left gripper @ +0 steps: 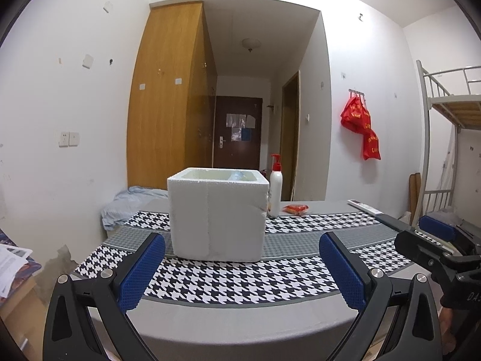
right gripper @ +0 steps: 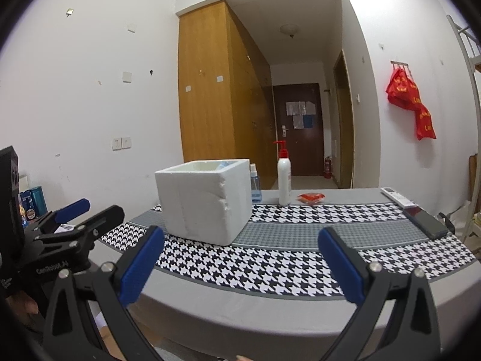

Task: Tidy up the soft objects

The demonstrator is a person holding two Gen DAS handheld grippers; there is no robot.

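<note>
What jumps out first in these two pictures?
A white foam box sits mid-table on a houndstooth cloth, with a red-pump bottle and a small red packet behind it. Two open blue-padded grippers, left and right, frame the view. Red bags hang on the right wall.

We can only make out "GenRobot.AI" in white on the left gripper point(right gripper: 75, 210) body; the red bags' point(right gripper: 412, 102) gold lettering is too blurry.
</note>
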